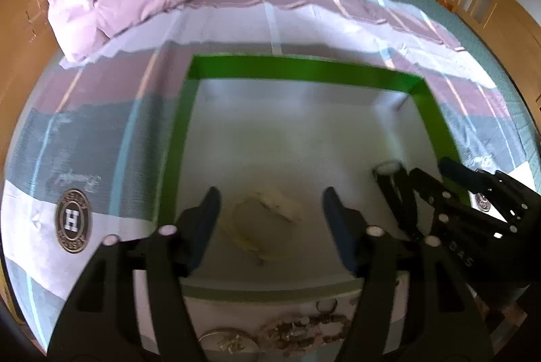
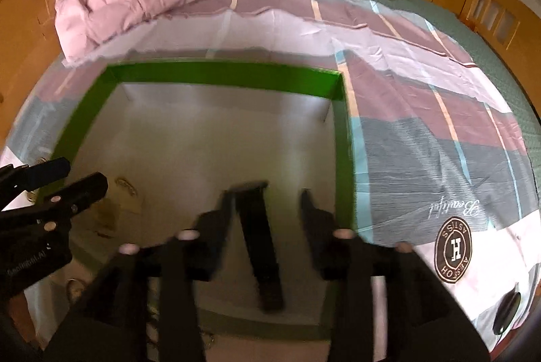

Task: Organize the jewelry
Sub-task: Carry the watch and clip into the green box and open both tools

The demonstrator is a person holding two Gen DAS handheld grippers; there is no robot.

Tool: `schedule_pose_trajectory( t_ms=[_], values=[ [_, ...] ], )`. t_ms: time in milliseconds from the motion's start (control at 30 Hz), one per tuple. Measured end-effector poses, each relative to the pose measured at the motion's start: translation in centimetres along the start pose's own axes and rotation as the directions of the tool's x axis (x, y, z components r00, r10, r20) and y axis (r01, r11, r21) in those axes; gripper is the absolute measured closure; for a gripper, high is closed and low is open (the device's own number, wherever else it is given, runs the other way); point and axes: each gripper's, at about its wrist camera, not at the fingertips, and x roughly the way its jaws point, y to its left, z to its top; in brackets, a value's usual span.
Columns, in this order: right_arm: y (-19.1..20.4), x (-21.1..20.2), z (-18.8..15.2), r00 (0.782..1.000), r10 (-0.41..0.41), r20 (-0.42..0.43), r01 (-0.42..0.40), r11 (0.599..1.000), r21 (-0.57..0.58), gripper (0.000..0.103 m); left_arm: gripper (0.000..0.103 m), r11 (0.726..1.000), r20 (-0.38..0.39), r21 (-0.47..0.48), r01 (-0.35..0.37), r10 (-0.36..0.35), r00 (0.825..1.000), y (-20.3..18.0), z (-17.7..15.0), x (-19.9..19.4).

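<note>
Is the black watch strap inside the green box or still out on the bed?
Inside. The black watch strap lies on the pale floor of the green box, between the open right tongs, whose pads do not press it.

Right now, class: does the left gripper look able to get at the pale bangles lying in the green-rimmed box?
Probably yes: the left gripper has open jaws straddling the pale bangles, with nothing between.

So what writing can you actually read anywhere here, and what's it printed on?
"H": centre of the round badge printed on the bedsheet.
"AESFOH" and "ASTISS", roughly: ring lettering around that badge, partly blurred.
"Beautiful": script on the sheet above the badge, seen upside down.
White marking on the right gripper's body: unreadable.
</note>
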Motion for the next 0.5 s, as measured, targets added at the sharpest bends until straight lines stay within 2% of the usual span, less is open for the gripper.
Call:
schedule_pose_trajectory(
  t_ms=[100,233,333,400,500],
  values=[
    [-0.9,-3.9,-0.4,0.998,0.037,0.052,-0.038,0.999,0.016,0.055,0.031,1.000,0.071,-0.007,0.021,-0.021,0.997,0.5,-0.3,-4.0],
    [-1.6,-9.4,-3.3,0.991,0.083,0.105,-0.084,0.996,0.005,0.055,0.031,0.999,0.130,-0.030,-0.026,0.030,0.991,1.7,-3.2,-8.7],
    [-1.8,-11.4,-6.9,0.982,0.112,0.151,-0.114,0.993,0.009,0.055,0.031,0.996,0.154,-0.080,-0.034,0.046,0.987,3.3,-7.5,-11.0],
    [-1.6,-12.2,-10.3,0.976,0.123,0.181,-0.126,0.992,0.005,0.063,0.042,0.995,0.163,-0.095,-0.037,0.052,0.985,3.7,-10.5,-11.7],
    [-0.4,-11.7,-15.1,0.976,0.164,0.144,-0.167,0.986,0.015,0.065,0.050,0.996,0.159,-0.065,-0.059,0.069,0.985,3.3,-15.4,-11.9]
  ],
)
